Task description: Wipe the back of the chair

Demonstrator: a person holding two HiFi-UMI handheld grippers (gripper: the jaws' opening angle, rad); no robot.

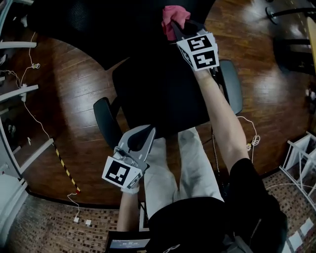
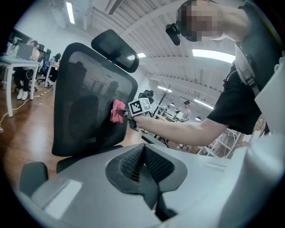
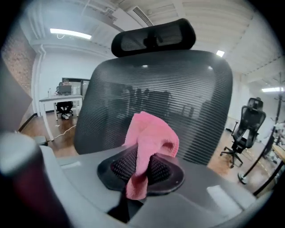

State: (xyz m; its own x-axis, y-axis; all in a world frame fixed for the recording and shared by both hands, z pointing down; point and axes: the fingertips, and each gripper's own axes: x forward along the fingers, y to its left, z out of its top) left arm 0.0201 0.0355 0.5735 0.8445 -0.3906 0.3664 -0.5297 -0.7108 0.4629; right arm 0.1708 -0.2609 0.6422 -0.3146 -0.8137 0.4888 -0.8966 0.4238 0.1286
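Note:
A black mesh office chair stands before me; its backrest (image 3: pixel 156 102) fills the right gripper view and shows in the left gripper view (image 2: pixel 84 107), with a headrest (image 3: pixel 153 38) on top. My right gripper (image 1: pixel 174 24) is shut on a pink cloth (image 3: pixel 147 142), held against the front of the backrest. The cloth also shows in the head view (image 1: pixel 174 15) and the left gripper view (image 2: pixel 117 111). My left gripper (image 1: pixel 146 129) is shut with nothing in it, held low near the seat's (image 1: pixel 163 94) front edge.
The chair's armrests (image 1: pixel 106 121) (image 1: pixel 231 84) flank the seat. White cables (image 1: pixel 29 106) and a black-yellow strip (image 1: pixel 65 170) lie on the wooden floor. Another black chair (image 3: pixel 245 129) stands behind at right. A desk (image 2: pixel 11 62) with a seated person is far left.

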